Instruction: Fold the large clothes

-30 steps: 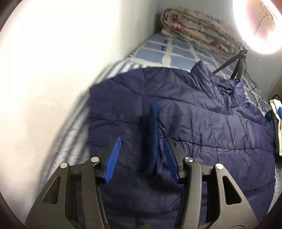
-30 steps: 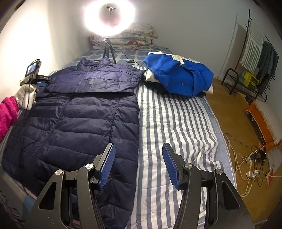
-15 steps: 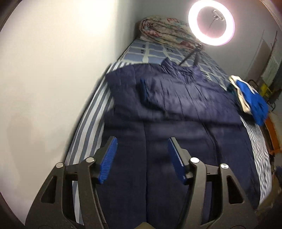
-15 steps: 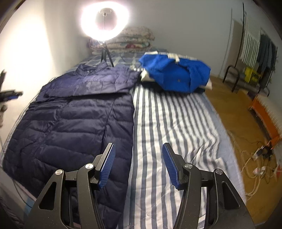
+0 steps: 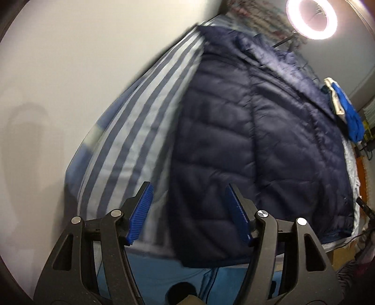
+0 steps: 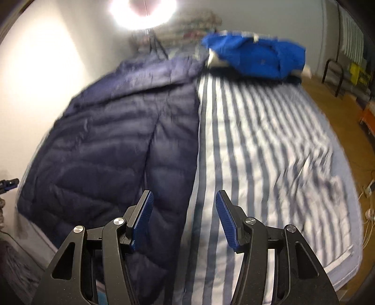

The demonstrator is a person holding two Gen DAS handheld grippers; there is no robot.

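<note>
A navy puffer jacket [image 5: 257, 140] lies flat on the left half of the striped bed sheet [image 5: 140, 131], its top part folded over. My left gripper [image 5: 189, 187] hovers over the jacket's near left hem corner; its jaws are opening and nothing is between the pads. In the right wrist view the same jacket [image 6: 117, 140] fills the left side. My right gripper [image 6: 184, 194] hangs open above the jacket's right edge, where it meets the sheet [image 6: 257, 140]. Both views are motion-blurred.
A bright blue jacket [image 6: 257, 56] is piled at the far right of the bed. A ring light [image 6: 143, 9] on a tripod stands near folded quilts at the head. A white wall [image 5: 70, 70] borders the bed's left side. Wooden floor [image 6: 339, 117] with cables lies to the right.
The left gripper has pulled back from the jacket's upper part to its hem at the foot of the bed, and its jaws have widened. The right gripper has sunk closer to the jacket's right edge.
</note>
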